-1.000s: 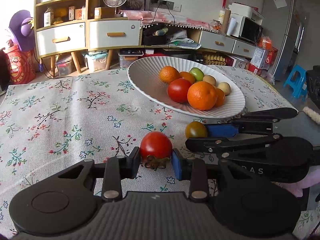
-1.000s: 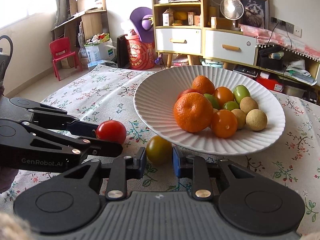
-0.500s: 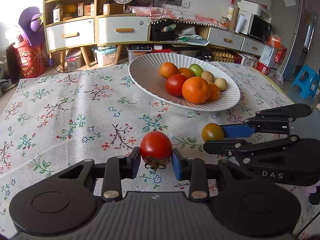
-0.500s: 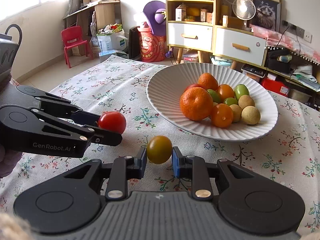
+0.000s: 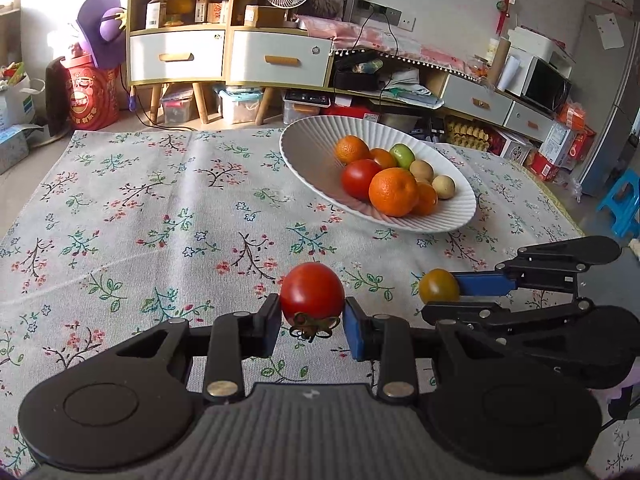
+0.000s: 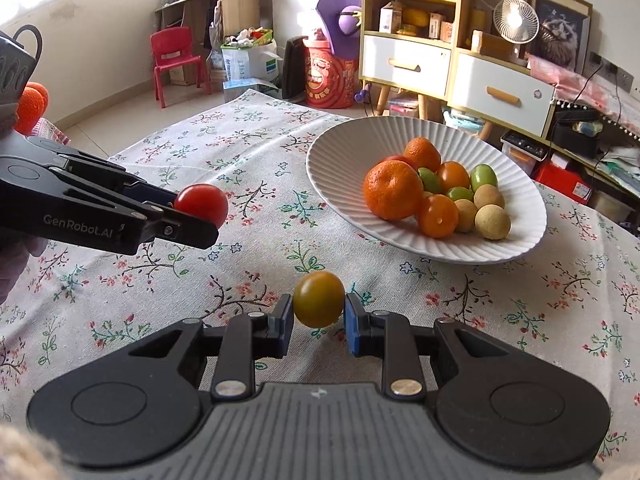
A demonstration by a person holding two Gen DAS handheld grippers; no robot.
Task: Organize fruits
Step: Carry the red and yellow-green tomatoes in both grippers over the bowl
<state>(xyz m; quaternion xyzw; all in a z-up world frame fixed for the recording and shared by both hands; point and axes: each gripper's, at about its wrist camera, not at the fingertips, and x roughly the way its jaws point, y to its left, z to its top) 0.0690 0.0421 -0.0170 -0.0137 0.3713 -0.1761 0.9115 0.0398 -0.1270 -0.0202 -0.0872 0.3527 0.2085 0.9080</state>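
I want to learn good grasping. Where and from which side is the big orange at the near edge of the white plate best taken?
Grip the big orange across its widest middle, coming from above with the jaws on its left and right sides. It is round, and smaller fruits crowd behind and beside it, while the white plate rim blocks a low approach. Its left side is bare.

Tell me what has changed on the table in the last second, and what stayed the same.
Both grippers have lifted their fruit off the floral tablecloth and drawn back from the white ribbed plate. The left gripper still clamps the round red tomato; the right gripper still clamps the small yellow-green tomato. The plate and its fruit did not move.
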